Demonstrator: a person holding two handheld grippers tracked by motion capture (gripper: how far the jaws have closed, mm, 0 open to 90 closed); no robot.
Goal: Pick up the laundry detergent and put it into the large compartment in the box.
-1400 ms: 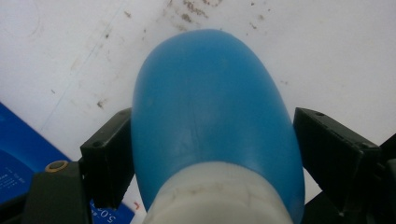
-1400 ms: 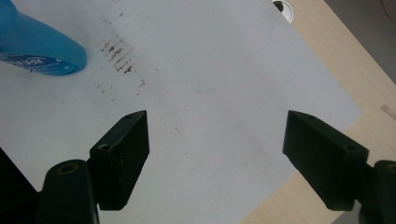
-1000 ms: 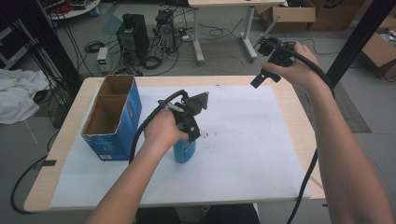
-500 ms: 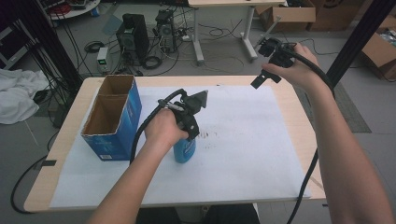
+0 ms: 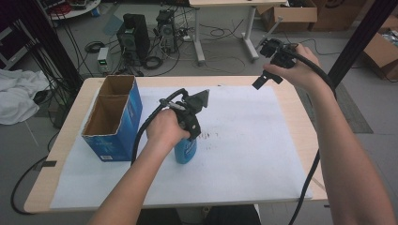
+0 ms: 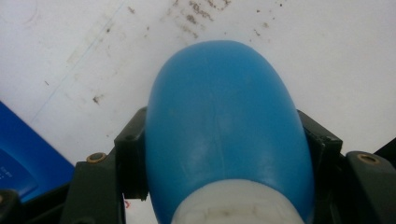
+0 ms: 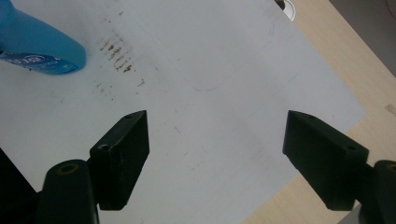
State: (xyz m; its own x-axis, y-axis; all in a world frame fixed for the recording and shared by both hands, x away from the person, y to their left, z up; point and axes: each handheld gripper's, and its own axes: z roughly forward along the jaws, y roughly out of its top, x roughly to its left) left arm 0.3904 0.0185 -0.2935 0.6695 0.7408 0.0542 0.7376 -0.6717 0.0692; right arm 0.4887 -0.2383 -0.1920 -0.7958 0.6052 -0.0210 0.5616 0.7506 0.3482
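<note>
Left gripper jaws just closed, clamped on blue bottle (upright); right gripper jaws apart.

This looks like a lab or workshop room. Behind the paper-covered tabletop, computer towers and a small box with a lit display stand on the grey floor amid loose cables. Cardboard boxes are stacked along the far side, a second desk stands further back, and white cloth lies heaped at the left.
</note>
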